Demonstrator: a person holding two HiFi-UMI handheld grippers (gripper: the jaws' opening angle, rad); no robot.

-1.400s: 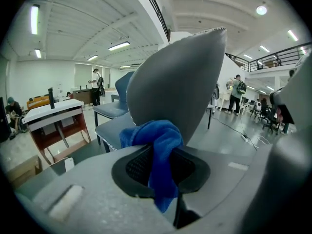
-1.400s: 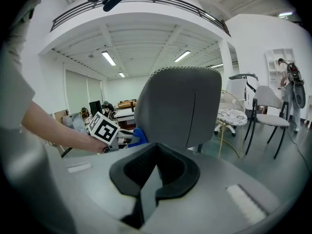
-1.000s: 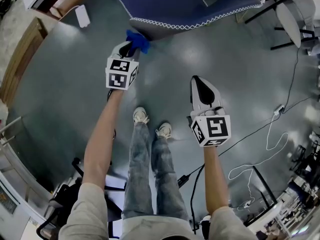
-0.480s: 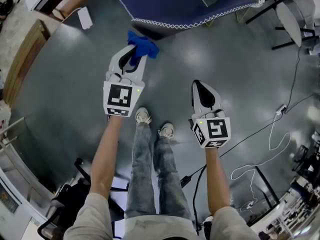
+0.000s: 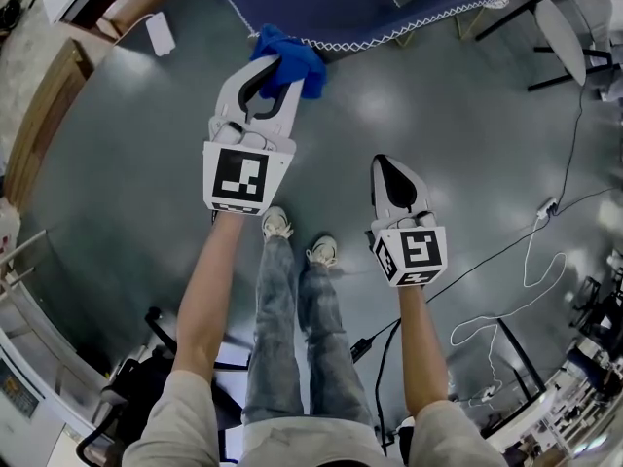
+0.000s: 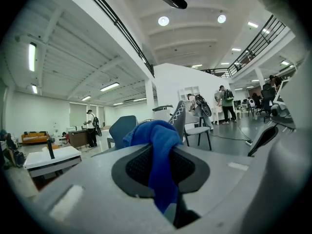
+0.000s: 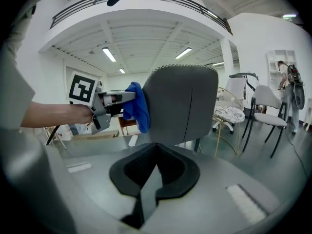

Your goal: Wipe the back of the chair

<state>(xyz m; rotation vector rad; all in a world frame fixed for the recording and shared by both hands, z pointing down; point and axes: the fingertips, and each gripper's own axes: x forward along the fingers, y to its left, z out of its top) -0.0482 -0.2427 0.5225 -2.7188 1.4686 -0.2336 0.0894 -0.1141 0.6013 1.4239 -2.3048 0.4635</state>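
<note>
In the head view the left gripper (image 5: 276,71) sits in the upper middle of the frame, its jaws clamped on a bunched blue cloth (image 5: 290,54). The cloth meets the white-stitched edge of the dark blue chair (image 5: 389,8) that fills the top of the frame. The left gripper view shows the cloth (image 6: 157,152) pinched between the two dark pads and spilling up over them. In the right gripper view the same cloth (image 7: 137,106) lies against the left edge of the upright chair back (image 7: 181,104) at centre frame, with the left gripper (image 7: 117,100) reaching in from the left. The right gripper (image 5: 389,163) is at the middle right of the head view, well apart from the chair, over the grey floor (image 5: 127,163). Its own view shows its jaws together with nothing between them. The person's shoes (image 5: 275,226) show below centre, and a cable (image 5: 526,261) trails at the lower right
</note>
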